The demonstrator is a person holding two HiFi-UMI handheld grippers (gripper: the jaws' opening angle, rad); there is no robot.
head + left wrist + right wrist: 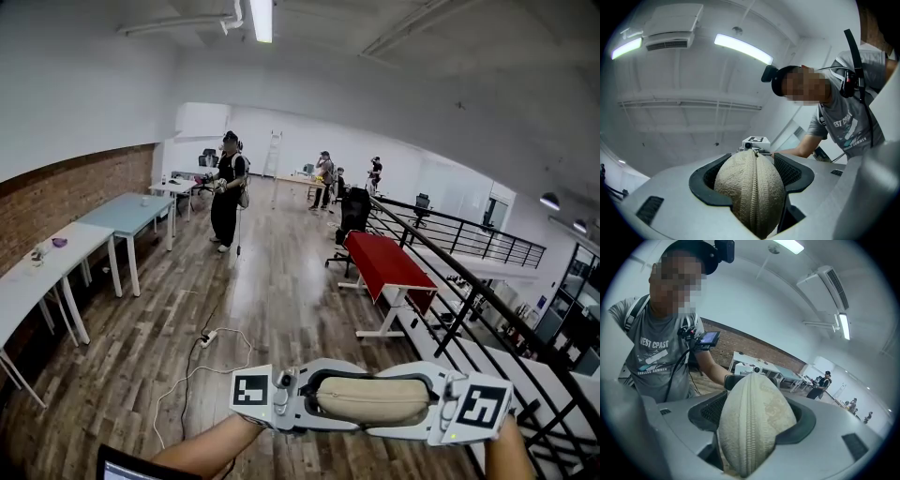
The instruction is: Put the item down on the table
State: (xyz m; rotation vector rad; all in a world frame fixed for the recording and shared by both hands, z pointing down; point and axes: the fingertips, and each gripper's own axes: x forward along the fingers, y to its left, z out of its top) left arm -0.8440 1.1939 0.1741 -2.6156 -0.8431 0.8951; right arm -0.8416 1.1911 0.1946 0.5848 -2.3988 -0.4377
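A beige zippered pouch (373, 398) hangs in the air at the bottom of the head view, lying lengthwise between my two grippers. My left gripper (302, 398) is shut on its left end and my right gripper (436, 405) on its right end. In the left gripper view the pouch (750, 190) fills the jaws, zip facing the camera, dark pads (705, 180) pressed against it. The right gripper view shows the pouch (752, 425) squeezed the same way between its pads (801, 423). No table lies under the pouch; wooden floor is below it.
A red table (384, 262) stands ahead at the right beside a black railing (450, 281). White and pale blue tables (127, 214) line the brick wall at the left. A power strip and cable (208, 339) lie on the floor. People (228, 187) stand farther back.
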